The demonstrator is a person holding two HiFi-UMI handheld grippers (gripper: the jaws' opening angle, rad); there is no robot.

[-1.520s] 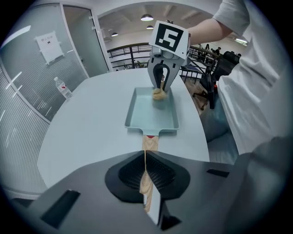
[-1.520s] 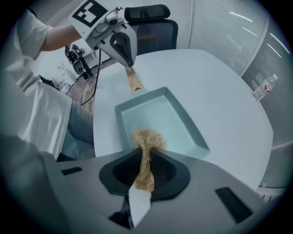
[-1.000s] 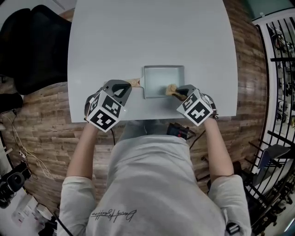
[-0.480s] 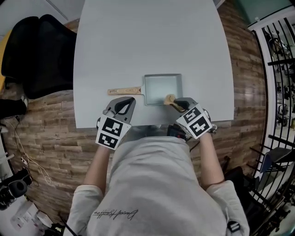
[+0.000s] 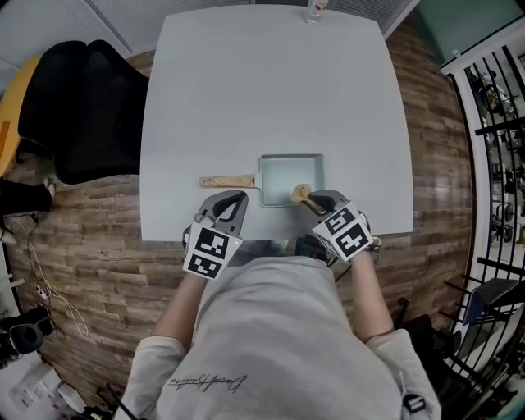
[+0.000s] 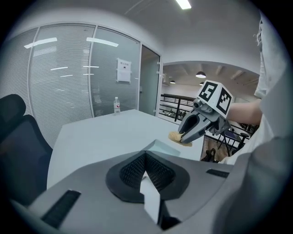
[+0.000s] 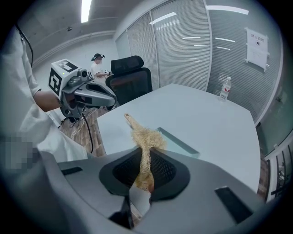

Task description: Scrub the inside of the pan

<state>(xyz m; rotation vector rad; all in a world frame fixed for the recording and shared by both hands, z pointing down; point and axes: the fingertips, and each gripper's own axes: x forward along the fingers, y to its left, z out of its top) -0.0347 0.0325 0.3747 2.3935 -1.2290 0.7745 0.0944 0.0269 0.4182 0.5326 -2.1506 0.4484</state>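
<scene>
The pan [image 5: 289, 174] lies near the tabletop's [image 5: 271, 90] front edge, its handle [image 5: 225, 180] pointing to 9 o'clock. The right gripper [image 5: 313, 199], fingers clamped on a fibrous scrubber [image 5: 302, 194], hangs over the pan's 5 o'clock corner (the nearer hand). The left gripper [image 5: 231, 198], fingers closed and empty, is at the handle's 6 o'clock.

Bright even ceiling strip lighting [image 6: 183, 3], soft shadows, strong fisheye bending and dark vignette at edges, sharp focus

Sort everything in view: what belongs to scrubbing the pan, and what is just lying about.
Job:
pan with its wooden handle
scrubber, clamped in the right gripper
left gripper, shut and empty

Lying about:
bottle
chair
</scene>
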